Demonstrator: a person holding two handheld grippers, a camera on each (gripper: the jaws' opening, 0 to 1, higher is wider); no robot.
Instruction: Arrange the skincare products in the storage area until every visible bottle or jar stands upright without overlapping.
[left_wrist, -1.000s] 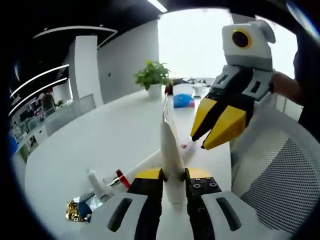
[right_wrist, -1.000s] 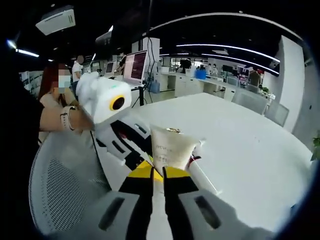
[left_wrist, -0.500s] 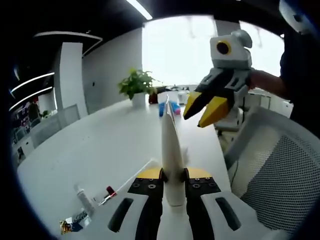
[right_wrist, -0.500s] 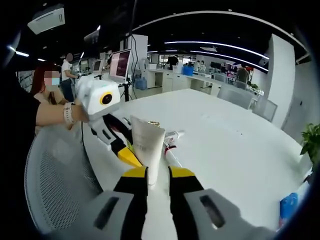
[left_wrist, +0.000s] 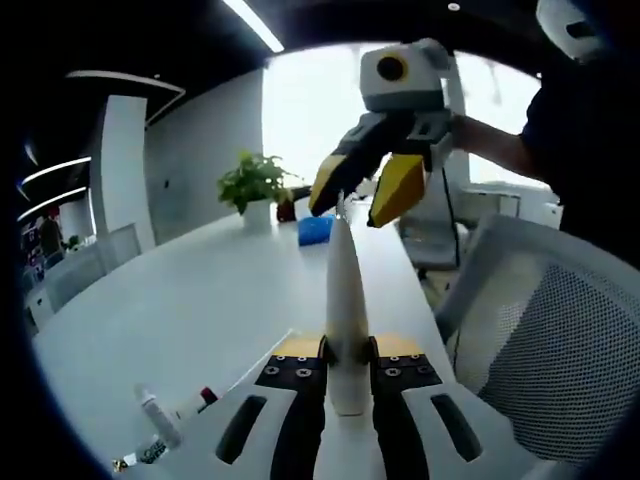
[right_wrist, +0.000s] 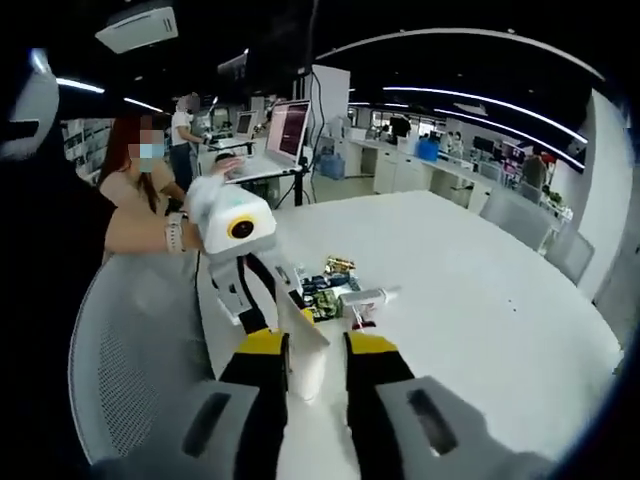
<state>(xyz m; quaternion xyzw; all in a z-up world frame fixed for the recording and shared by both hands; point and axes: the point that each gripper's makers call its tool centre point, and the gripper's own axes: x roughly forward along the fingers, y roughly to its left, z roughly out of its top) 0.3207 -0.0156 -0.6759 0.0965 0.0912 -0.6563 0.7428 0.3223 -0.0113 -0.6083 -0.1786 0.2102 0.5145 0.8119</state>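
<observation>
Upright, slim white tube (left_wrist: 346, 300)

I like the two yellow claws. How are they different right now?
The left gripper is shut on the white tube; the right gripper is open, its jaws spread to either side of the tube's crimped tip. The left gripper holds the tube near its bottom end; the right gripper is up at the tube's top. Both have yellow jaw tips on black and white bodies.

Smooth plastic tube (left_wrist: 346, 300), matt tabletop (left_wrist: 200, 310)
</observation>
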